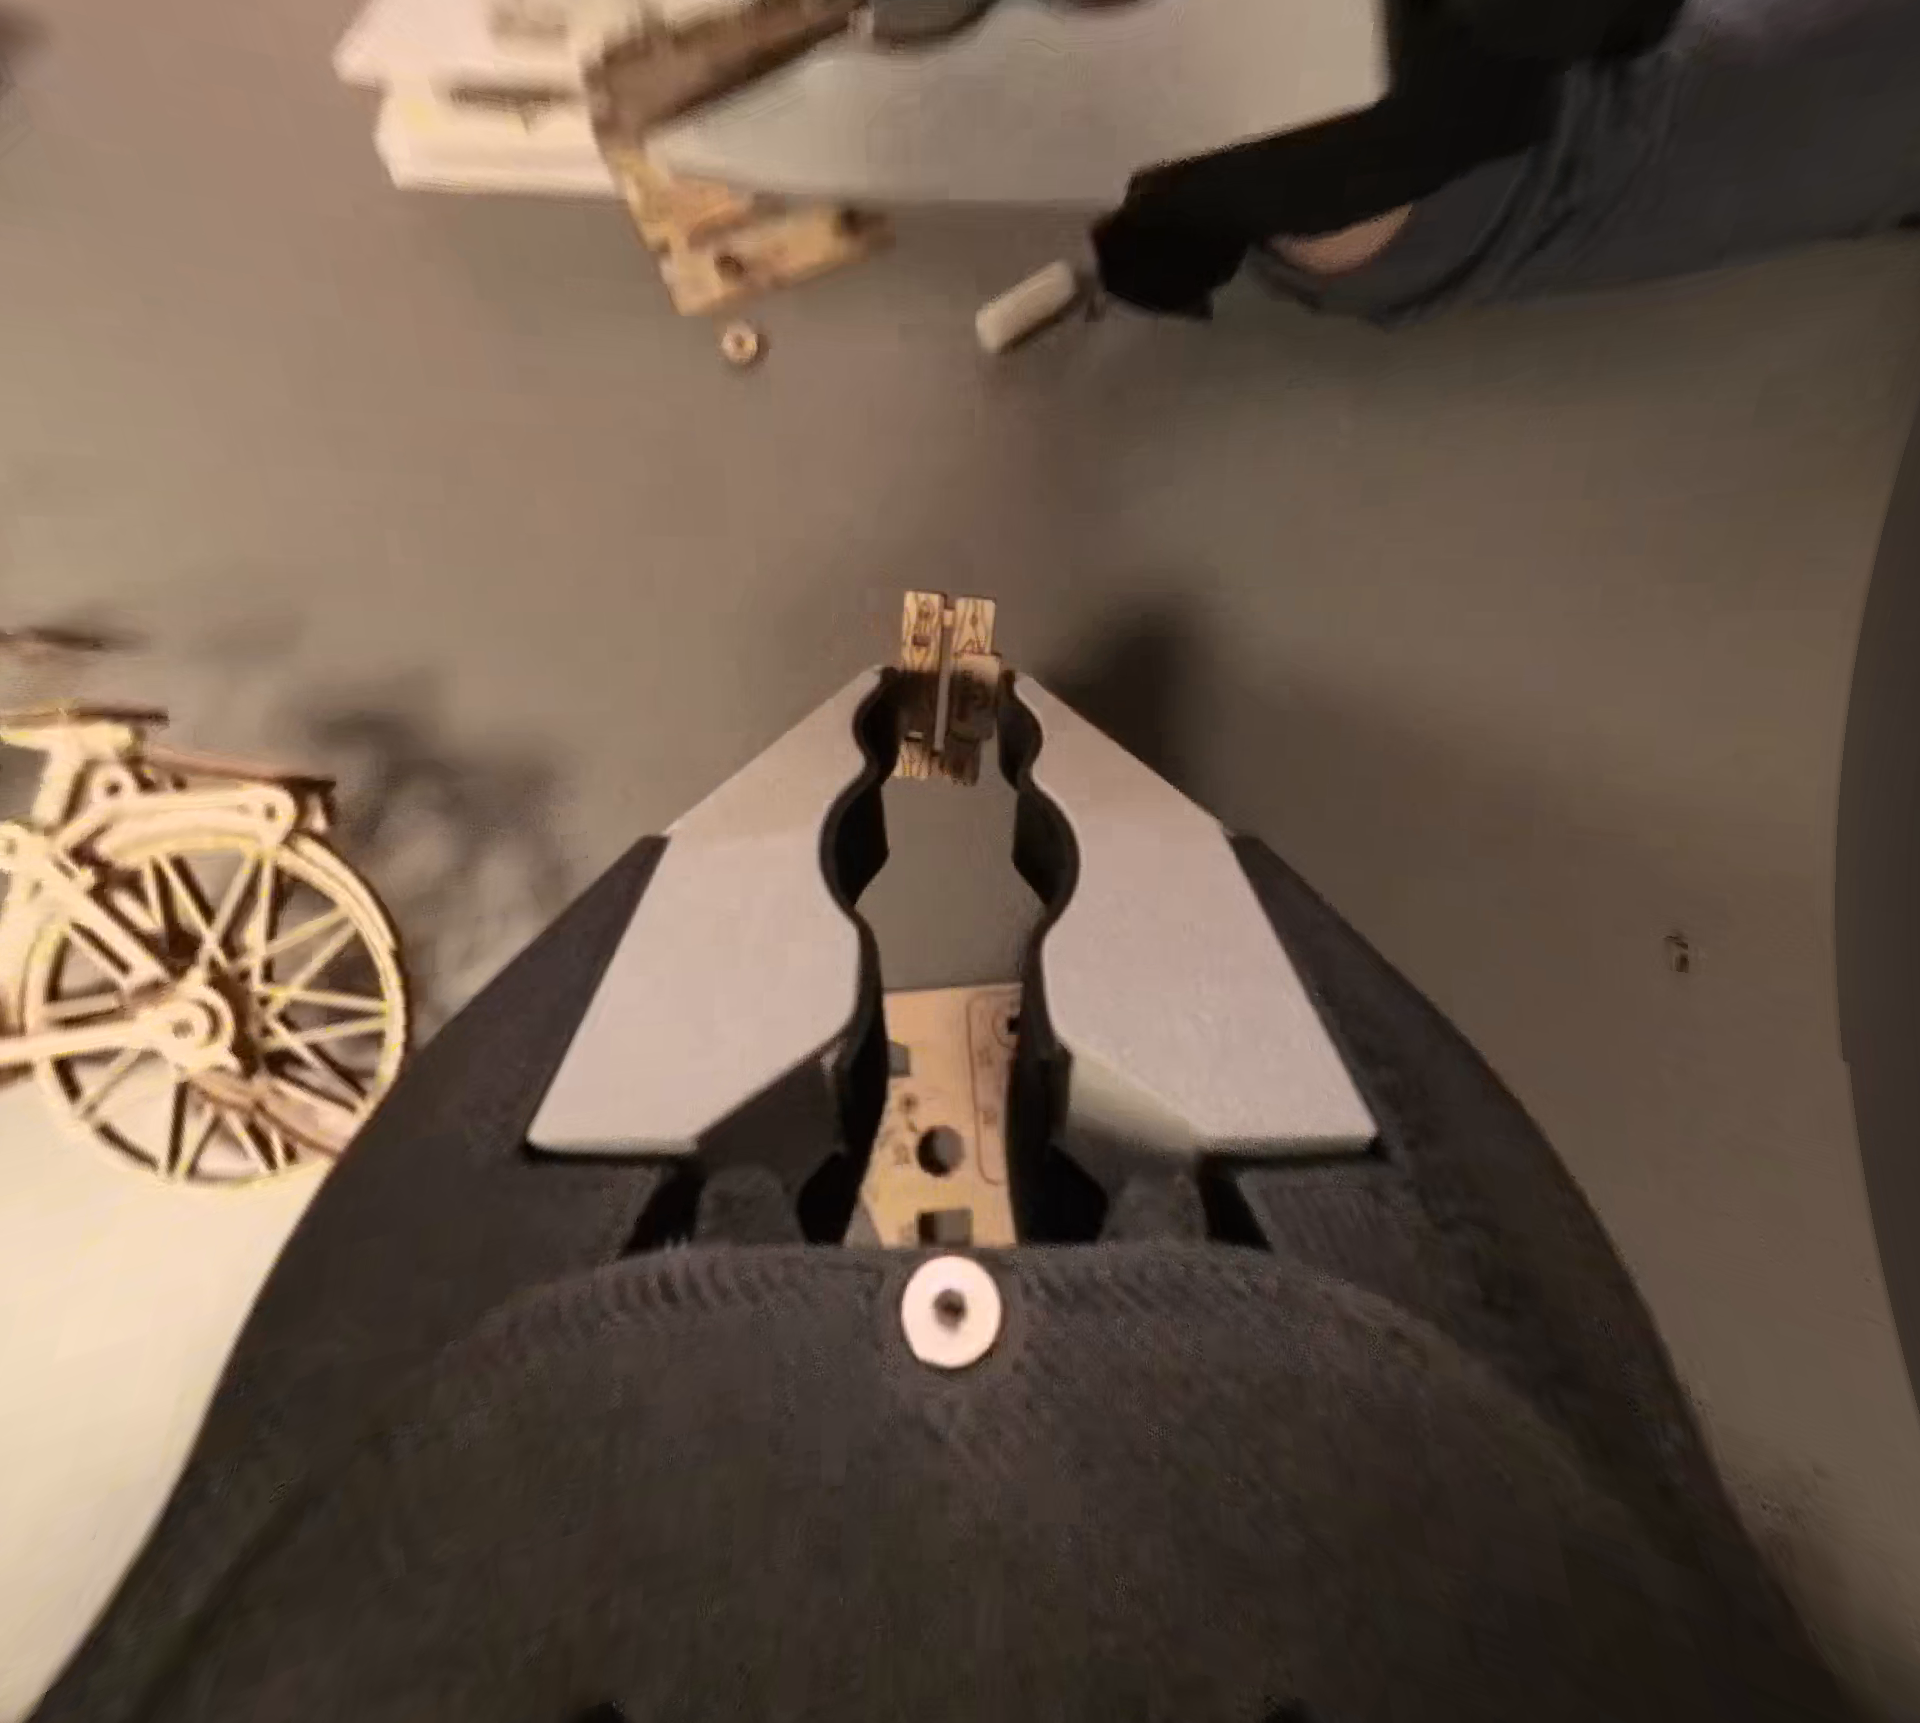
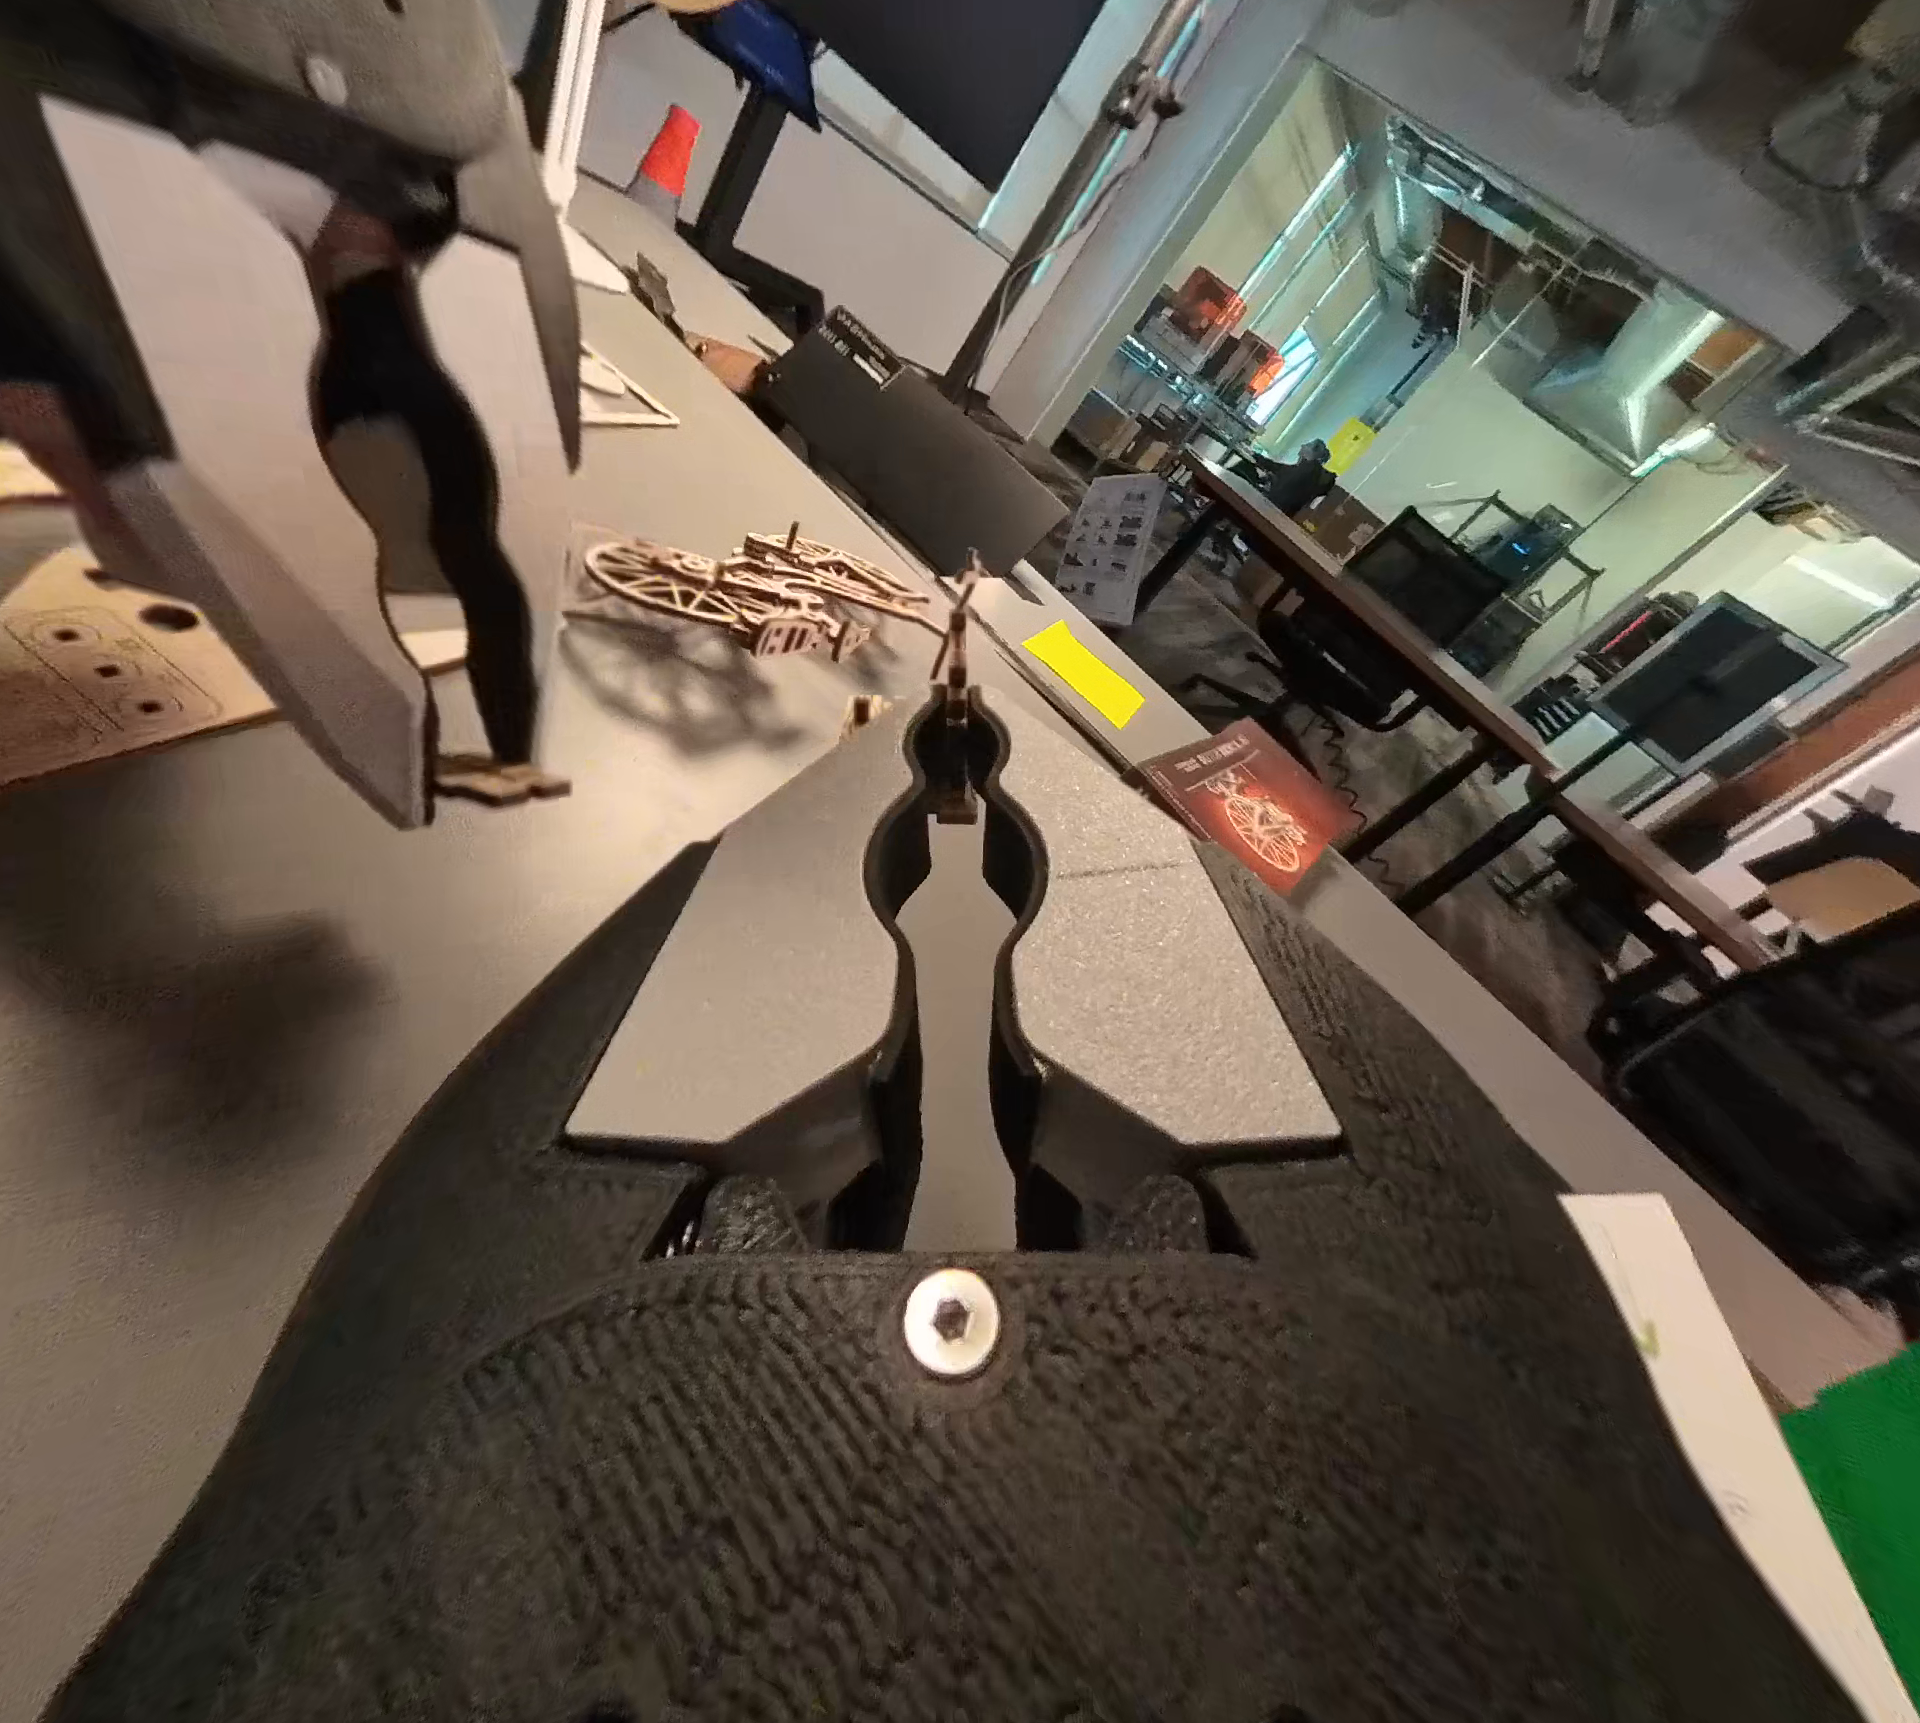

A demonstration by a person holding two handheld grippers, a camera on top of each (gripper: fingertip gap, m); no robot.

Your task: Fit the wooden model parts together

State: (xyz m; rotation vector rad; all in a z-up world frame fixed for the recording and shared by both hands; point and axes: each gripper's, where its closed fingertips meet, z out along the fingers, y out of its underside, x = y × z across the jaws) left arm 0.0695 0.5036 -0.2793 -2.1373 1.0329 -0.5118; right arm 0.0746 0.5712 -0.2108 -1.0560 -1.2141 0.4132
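Observation:
My left gripper is shut on a small pale wooden part that sticks out past the fingertips, above the grey table. It shows at upper left in the right wrist view, with that part at its tips just above the table. My right gripper is shut on a thin wooden part, seen edge-on. It shows blurred at the top of the left wrist view, with its wooden part hanging from the tips. The two grippers are apart.
A built wooden bicycle model lies on the table. A cut-out wooden sheet lies under the left gripper. A small wooden ring, a white block, stacked pale sheets, yellow tape, a red booklet and a black box are about. Tip to tip, the grippers are about 9 cm apart.

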